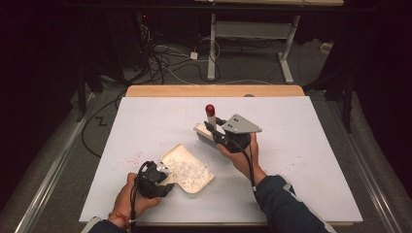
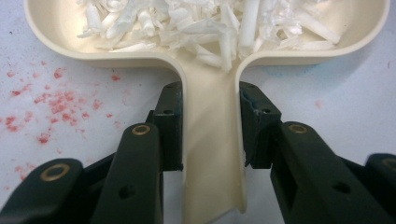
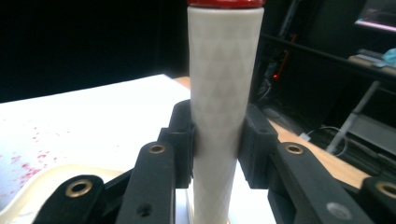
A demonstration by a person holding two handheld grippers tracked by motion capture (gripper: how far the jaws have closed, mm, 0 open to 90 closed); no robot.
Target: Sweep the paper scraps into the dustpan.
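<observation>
High view: on a white table (image 1: 301,160), the left gripper (image 1: 163,175) is clamped on the handle of a cream dustpan (image 1: 187,167) full of white scraps (image 1: 187,170). Just beyond the pan, the right gripper (image 1: 214,131) is closed around an upright brush (image 1: 210,124), its red cap on top.

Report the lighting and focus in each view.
High view: white table cover lit, surroundings dark, slightly soft. Left gripper view: dustpan handle and paper shreds sharp, evenly lit. Right gripper view: brush handle bright, black backdrop, background furniture blurred.
</observation>
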